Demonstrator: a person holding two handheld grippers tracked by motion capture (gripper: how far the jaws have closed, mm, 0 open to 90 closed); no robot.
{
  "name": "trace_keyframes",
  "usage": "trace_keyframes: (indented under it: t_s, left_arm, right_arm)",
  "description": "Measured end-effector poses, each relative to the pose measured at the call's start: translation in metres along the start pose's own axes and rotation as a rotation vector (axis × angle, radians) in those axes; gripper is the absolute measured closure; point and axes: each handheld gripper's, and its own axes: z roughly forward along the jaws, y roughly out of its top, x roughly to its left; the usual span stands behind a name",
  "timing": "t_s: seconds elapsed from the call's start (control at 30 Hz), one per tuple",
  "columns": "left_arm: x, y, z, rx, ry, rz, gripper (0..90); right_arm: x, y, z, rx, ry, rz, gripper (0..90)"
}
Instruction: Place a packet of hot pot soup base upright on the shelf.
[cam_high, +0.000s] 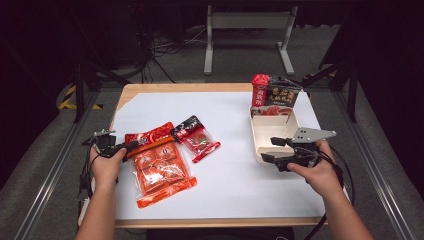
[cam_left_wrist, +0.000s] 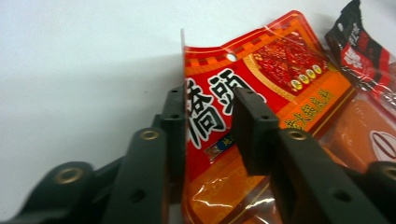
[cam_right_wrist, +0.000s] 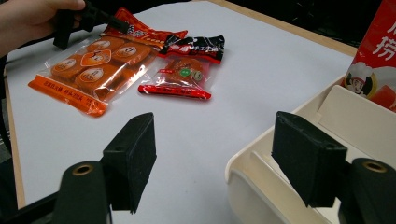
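L gripper view: orange packet (cam_left_wrist: 261, 93) cut off at btm edge, lower part hidden behind fingers (cam_left_wrist: 252, 126); small print unreadable.

Overhead light falls bright and even on the white table sheet (cam_high: 235, 165); the floor and room behind sink into near black. The high view is soft and low in detail. In the left gripper view the near jaws blur, glare streaks the orange packet (cam_left_wrist: 261, 107), and a faint shadow lies beside it.
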Motion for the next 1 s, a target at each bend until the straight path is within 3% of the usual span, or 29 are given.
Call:
trace_keyframes:
  t_s: [0.13, 0.27, 0.73, 1.0]
  left_arm:
    - [0.001, 0.000, 0.000, 0.003, 0.004, 0.004, 81.0]
    - [-0.001, 0.000, -0.004, -0.019, -0.025, 0.023, 89.7]
    - [-0.009, 0.003, -0.023, -0.081, -0.042, 0.047, 90.0]
    - [-0.011, 0.006, -0.036, -0.097, -0.049, 0.019, 90.0]
  right_arm:
    - [0.000, 0.000, 0.000, 0.000, 0.000, 0.002, 30.9]
    - [0.000, 0.000, 0.001, 0.003, 0.003, 0.003, 30.9]
    - [0.001, 0.001, 0.000, 0.004, 0.001, -0.024, 34.4]
    - [0.001, 0.001, 0.000, 0.007, 0.003, -0.029, 34.8]
